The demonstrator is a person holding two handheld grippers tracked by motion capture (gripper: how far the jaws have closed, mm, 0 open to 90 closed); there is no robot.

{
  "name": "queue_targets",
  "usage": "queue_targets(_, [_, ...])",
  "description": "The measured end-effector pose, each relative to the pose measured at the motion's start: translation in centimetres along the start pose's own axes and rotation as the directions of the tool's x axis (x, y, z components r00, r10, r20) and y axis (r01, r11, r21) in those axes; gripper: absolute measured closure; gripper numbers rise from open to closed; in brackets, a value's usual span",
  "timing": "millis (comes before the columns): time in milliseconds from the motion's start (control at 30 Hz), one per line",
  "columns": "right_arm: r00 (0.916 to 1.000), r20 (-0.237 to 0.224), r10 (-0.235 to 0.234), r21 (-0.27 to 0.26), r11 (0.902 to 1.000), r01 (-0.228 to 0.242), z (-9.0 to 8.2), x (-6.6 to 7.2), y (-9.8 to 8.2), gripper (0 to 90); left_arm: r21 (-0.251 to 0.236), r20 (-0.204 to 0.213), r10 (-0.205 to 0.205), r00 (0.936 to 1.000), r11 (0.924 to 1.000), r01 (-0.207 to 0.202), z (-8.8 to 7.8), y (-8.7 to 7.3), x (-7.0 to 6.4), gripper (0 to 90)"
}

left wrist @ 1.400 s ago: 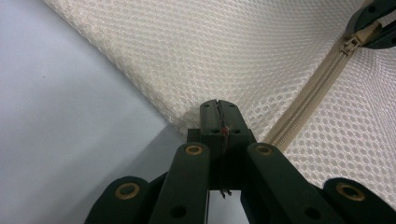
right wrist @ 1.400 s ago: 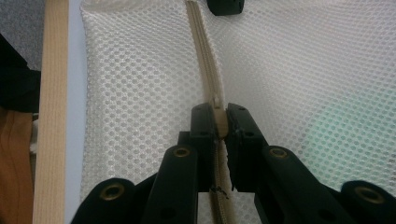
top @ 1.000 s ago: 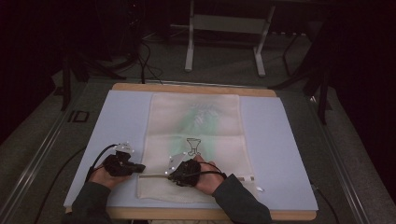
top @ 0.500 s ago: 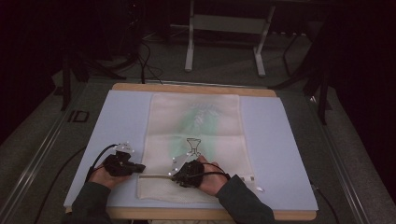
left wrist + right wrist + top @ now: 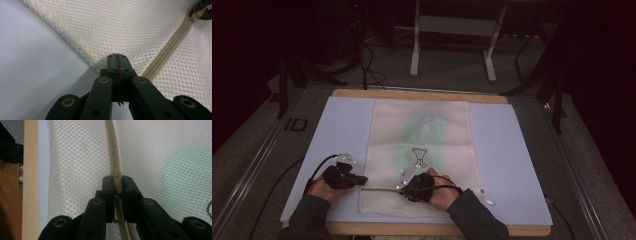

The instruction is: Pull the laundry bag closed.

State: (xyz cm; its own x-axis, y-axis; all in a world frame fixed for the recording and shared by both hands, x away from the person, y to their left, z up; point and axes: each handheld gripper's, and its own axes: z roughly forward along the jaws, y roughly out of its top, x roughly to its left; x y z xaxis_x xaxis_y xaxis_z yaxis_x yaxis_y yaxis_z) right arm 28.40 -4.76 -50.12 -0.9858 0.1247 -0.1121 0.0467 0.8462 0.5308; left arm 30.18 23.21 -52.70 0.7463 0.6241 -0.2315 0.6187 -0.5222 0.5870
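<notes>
Near edge of bench [image 5: 532, 150]: two forearms in dark sleeves enter from the bottom of the high view, each hand carrying tongs. Left tongs [image 5: 361, 179] sit at the left border of a cream mesh laundry bag [image 5: 422, 125], pointing toward its middle; in the left gripper view the left tongs [image 5: 117, 58] are clenched, jaws pressed together on the bag's edge where mesh meets the pale blue mat [image 5: 32, 62], a thin strand of thread caught between them. Right tongs [image 5: 404, 186] rest on the lower part of the bag, just beside the zipper [image 5: 382, 189] that runs across the bag near its front hem. In the right gripper view the right tongs [image 5: 118, 182] are clenched on the beige zipper [image 5: 113, 150], the tape pinched upright between the jaws and running straight away from them; mesh lies flat on either side, the wooden bench edge [image 5: 30, 182] to the left of that view. Left gripper view also shows the zipper [image 5: 172, 45] crossing diagonally toward the other tongs at upper right. Bag position: flat, lengthwise, centred on the blue mat [image 5: 337, 130], far end near the bench's back edge. A greenish garment shows through the mesh mid-bag, with a small dark print. Beyond the bench: grey floor, a metal stand [image 5: 452, 30], cables.
</notes>
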Motion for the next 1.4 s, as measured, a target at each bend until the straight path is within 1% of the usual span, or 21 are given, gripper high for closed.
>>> queue_targets(200, [1.0000,0.007,-0.003,0.000,1.0000,0.003,-0.1,0.1,-0.3,82.3,0.000,-0.002,-0.001,1.0000,1.0000,0.001,0.0,0.0,0.0,90.0])
queue_targets(367, [0.9999,0.011,0.006,-0.002,1.0000,-0.006,-0.3,0.2,-0.6,82.3,0.000,-0.003,0.000,1.0000,1.0000,0.000,0.0,0.0,0.0,90.0])
queue_targets(433, [1.0000,0.007,0.006,0.001,1.0000,-0.006,-0.3,0.2,-0.7,82.3,0.000,-0.003,-0.001,1.0000,1.0000,0.001,0.0,0.0,0.0,90.0])
queue_targets(700, [0.9998,0.016,0.010,-0.001,1.0000,-0.010,-0.7,0.2,-1.2,82.3,-0.001,-0.002,-0.002,1.0000,1.0000,0.002,0.0,0.0,0.0,90.0])
queue_targets(933, [0.9998,0.019,0.003,-0.002,1.0000,-0.003,-1.0,0.2,-1.6,82.3,-0.001,0.001,-0.003,1.0000,1.0000,0.003,0.0,0.0,0.0,90.0])
queue_targets(1067, [0.9997,0.023,0.011,-0.001,0.9999,-0.011,-1.2,0.2,-1.7,82.3,-0.001,0.000,-0.002,1.0000,1.0000,0.002,0.0,0.0,0.0,90.0])
queue_targets(1100, [0.9997,0.023,0.004,0.001,1.0000,-0.004,-1.3,0.1,-1.9,82.3,-0.001,0.000,-0.002,1.0000,1.0000,0.002,0.0,0.0,0.0,90.0])
queue_targets(1167, [0.9996,0.025,0.012,0.002,0.9999,-0.012,-1.4,0.2,-2.0,82.2,-0.001,-0.001,-0.001,1.0000,1.0000,0.001,0.0,0.0,0.0,90.0])
queue_targets(1367, [0.9995,0.029,0.011,0.002,0.9999,-0.011,-1.6,0.1,-2.3,82.3,-0.001,0.000,-0.002,1.0000,1.0000,0.002,0.0,0.0,0.0,90.0])
queue_targets(1400, [0.9993,0.032,0.018,0.003,0.9998,-0.018,-1.7,0.1,-2.4,82.3,-0.001,0.000,-0.002,1.0000,1.0000,0.002,0.0,0.0,0.0,90.0])
